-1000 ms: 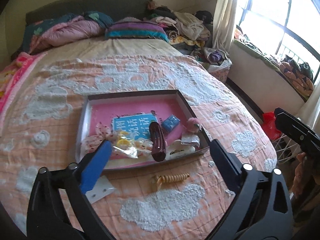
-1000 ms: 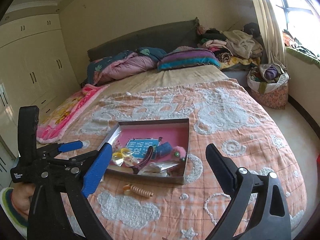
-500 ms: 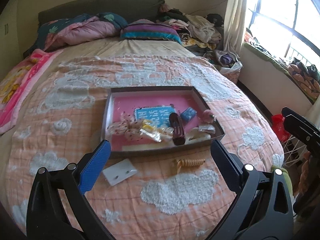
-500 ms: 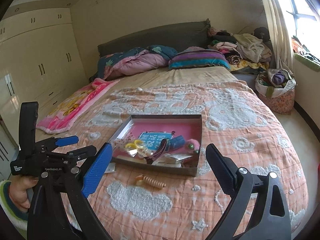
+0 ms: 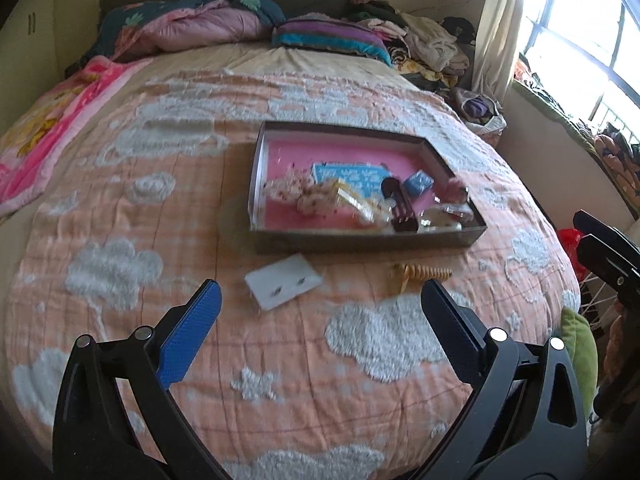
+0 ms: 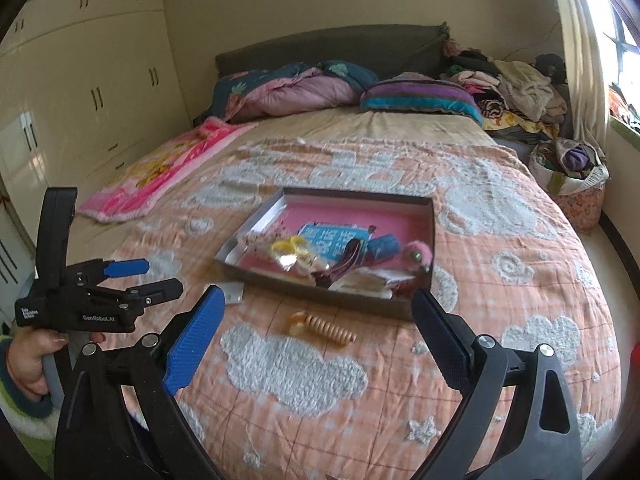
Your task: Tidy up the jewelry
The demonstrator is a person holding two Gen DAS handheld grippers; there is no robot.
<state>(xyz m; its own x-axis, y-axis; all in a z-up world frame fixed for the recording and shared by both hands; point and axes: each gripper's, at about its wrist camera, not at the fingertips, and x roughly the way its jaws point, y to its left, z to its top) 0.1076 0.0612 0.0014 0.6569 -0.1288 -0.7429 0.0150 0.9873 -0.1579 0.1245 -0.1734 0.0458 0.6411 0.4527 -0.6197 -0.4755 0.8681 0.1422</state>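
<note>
A dark shallow box (image 5: 360, 242) with a pink lining lies on the peach bedspread. It holds a blue card (image 5: 352, 176), a dark hair claw (image 5: 400, 208), a small blue box (image 5: 418, 182), a pink pompom (image 6: 418, 254) and yellow rings (image 6: 288, 246). On the spread in front of the box lie a white earring card (image 5: 284, 286) and a tan spiral hair clip (image 5: 420, 276). My left gripper (image 5: 320, 300) hangs open and empty, short of the card. My right gripper (image 6: 318, 300) is open and empty above the spiral clip (image 6: 324, 326). A hand holds the left gripper (image 6: 162, 276) at the right wrist view's left edge.
Pillows and a folded quilt (image 6: 296, 88) lie at the head of the bed. A pink blanket (image 5: 48, 132) covers the left side. Piled clothes (image 6: 516, 84) and a full basket (image 6: 576, 176) stand right of the bed by the window. Wardrobes (image 6: 80, 92) line the left wall.
Both grippers have drawn back from the box, which now looks smaller and farther. The left one swung left, bringing the white earring card fully into view. Both stayed open.
</note>
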